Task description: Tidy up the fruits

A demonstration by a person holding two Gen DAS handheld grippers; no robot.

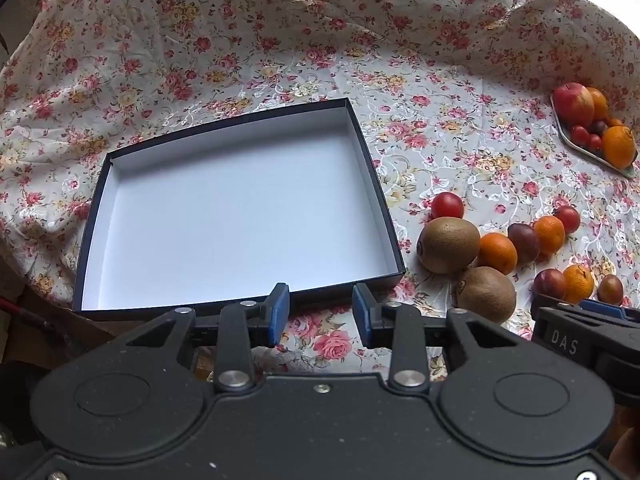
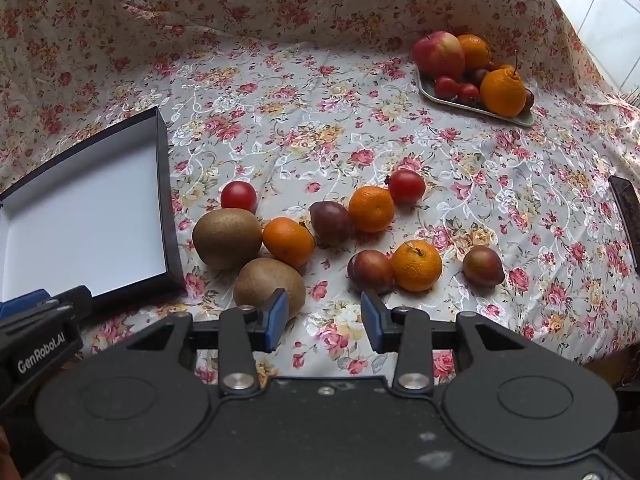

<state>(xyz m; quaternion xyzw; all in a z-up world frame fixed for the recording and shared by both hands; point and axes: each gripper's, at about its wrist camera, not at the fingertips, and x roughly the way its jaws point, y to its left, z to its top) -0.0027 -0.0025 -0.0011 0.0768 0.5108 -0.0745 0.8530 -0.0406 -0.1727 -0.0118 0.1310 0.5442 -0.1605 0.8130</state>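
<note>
An open dark-blue box with a white inside (image 1: pixel 372 168) lies on the flowered cloth, nothing in it. To its right, loose fruit: two brown kiwis (image 2: pixel 227 238) (image 2: pixel 269 282), three tangerines (image 2: pixel 288 241) (image 2: pixel 371 208) (image 2: pixel 416 265), three dark plums (image 2: pixel 331 222), two red tomatoes (image 2: pixel 238 196) (image 2: pixel 406 186). My left gripper (image 1: pixel 320 300) hovers over the box's near edge, open, with nothing between its blue pads. My right gripper (image 2: pixel 324 304) hangs just in front of the nearer kiwi, also open with nothing in it.
A pale tray (image 2: pixel 516 120) at the back right holds an apple (image 2: pixel 438 54), oranges, small tomatoes and dark fruit. A dark flat object (image 2: pixel 626 216) lies at the right edge. The cloth rises in folds behind. The two grippers are close side by side.
</note>
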